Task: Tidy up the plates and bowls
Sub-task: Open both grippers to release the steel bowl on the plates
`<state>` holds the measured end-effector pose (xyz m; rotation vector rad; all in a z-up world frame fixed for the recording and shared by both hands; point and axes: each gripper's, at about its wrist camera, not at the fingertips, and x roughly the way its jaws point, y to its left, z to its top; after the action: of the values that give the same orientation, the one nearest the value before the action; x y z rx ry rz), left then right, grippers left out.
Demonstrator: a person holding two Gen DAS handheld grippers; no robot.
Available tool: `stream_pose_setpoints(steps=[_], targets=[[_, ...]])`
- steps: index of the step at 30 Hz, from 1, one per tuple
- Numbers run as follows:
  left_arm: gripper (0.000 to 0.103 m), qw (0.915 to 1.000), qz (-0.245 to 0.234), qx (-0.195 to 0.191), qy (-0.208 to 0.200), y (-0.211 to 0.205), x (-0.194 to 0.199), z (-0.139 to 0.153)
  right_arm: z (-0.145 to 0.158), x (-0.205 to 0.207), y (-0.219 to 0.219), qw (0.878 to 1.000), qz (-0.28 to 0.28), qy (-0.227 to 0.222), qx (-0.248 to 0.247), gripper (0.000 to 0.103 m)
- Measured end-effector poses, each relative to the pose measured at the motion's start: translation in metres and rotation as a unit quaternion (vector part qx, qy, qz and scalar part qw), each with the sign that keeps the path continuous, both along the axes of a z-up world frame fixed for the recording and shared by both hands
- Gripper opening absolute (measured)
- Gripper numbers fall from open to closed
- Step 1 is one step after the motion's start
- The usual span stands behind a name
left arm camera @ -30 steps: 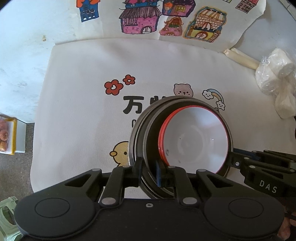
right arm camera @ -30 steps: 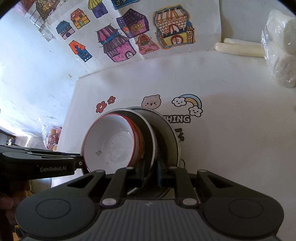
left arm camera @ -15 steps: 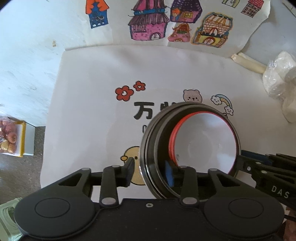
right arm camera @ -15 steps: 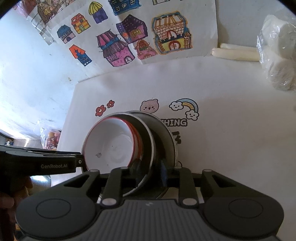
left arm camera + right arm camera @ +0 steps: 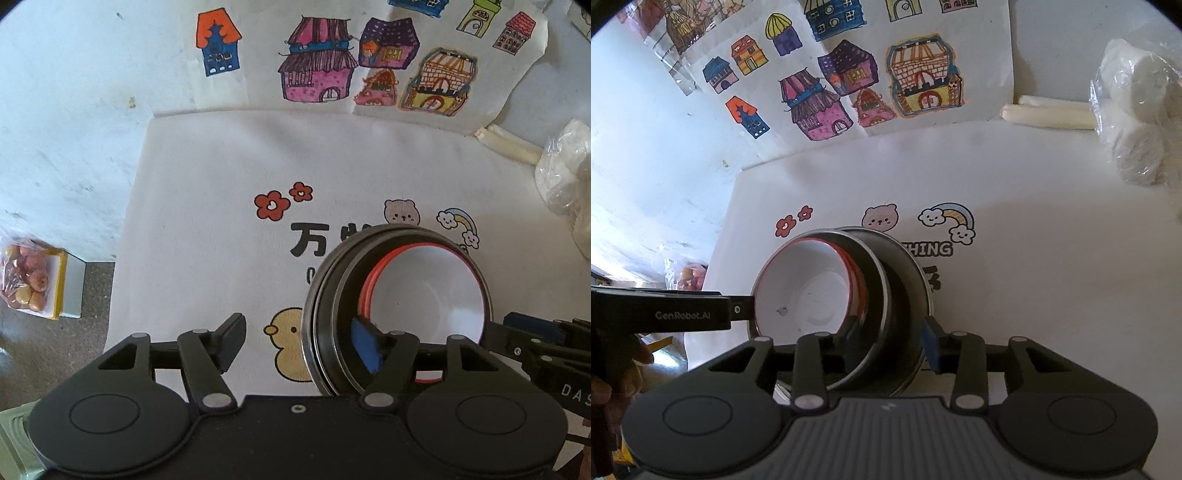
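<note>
A nested stack of bowls (image 5: 402, 306) sits on a white cloth (image 5: 207, 192) printed with cartoons, in the lower right of the left wrist view and the lower centre-left of the right wrist view. The stack is two metal bowls (image 5: 905, 280), one inside the other, with a red-rimmed white bowl (image 5: 809, 288) innermost.

The left gripper (image 5: 295, 341) fills the bottom of its own view. Its jaws have just been opening and now stand wide apart. The stack's rim lies between them, but the left finger is well clear of it on bare cloth, and the blue-padded right finger sits inside the bowls. The pads do not squeeze anything.

The right gripper (image 5: 892, 341) fills the bottom of its own view. Its jaws have also just been opening and stand partly apart. One finger is inside the bowls, the other just outside the outer rim. Whether they touch the metal I cannot tell, but they do not clamp it.

Each gripper shows in the other's view, at the stack's edge.

A sheet of coloured house drawings (image 5: 369, 74) lies across the top of both views. A plastic bag of white rolls (image 5: 1137, 122) is at the right edge.
</note>
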<state>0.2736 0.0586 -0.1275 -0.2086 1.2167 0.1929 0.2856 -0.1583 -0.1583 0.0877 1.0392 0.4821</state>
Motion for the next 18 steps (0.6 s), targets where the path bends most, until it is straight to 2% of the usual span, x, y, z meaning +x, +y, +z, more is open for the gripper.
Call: stream_pose_setpoints(steps=[18], targets=[[0.086,0.9997,0.003,0.021,-0.015,0.004,-0.005,0.007,0.01,-0.011,-0.007,0.999,-0.022,-0.021,-0.01,0.07]])
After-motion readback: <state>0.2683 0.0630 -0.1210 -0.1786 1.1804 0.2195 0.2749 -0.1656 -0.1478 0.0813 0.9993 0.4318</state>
